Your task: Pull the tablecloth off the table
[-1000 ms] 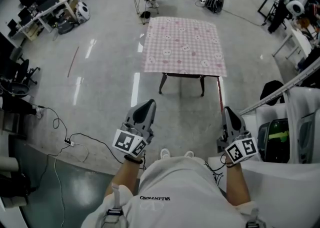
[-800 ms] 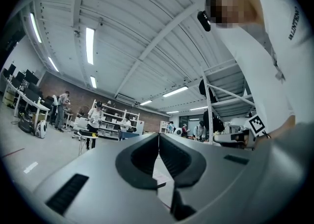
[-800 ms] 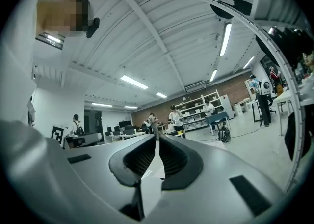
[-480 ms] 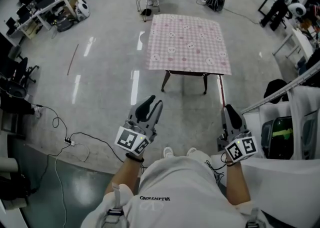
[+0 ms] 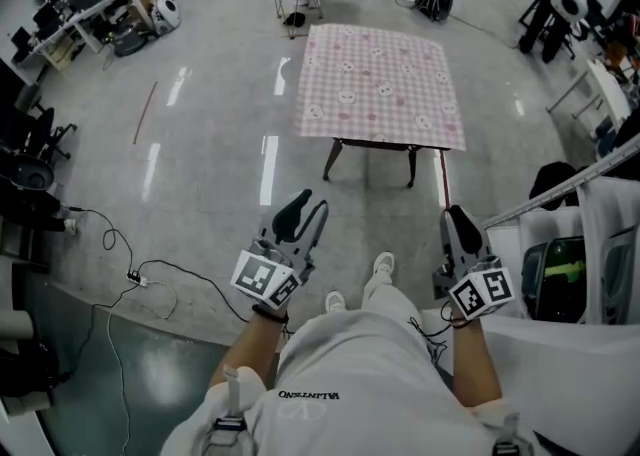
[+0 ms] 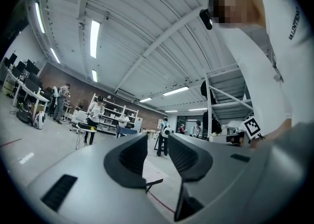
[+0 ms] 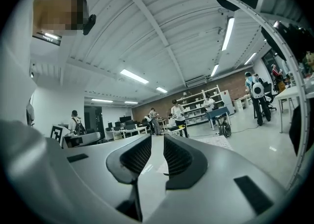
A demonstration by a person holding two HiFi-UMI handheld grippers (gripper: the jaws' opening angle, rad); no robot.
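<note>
Straight ahead, well apart from both grippers: tablecloth [image 5: 378, 84] spread flat over table [image 5: 327, 160], near hem facing person. Left gripper [image 5: 308, 209] jaws parted, empty. Right gripper [image 5: 456, 216] jaws narrowly parted, empty. Neither nearer.

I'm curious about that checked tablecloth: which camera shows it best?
The head view: the whole pink tablecloth lies spread over the table, seen from above. Both gripper views catch only a thin, low sliver beyond their jaws.

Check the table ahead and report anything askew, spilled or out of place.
Nothing stands out. The pink checked tablecloth lies flat and smooth over the table, with no folds or spills. The only stray item is a loose cable on the floor to the left, well clear of it.
</note>
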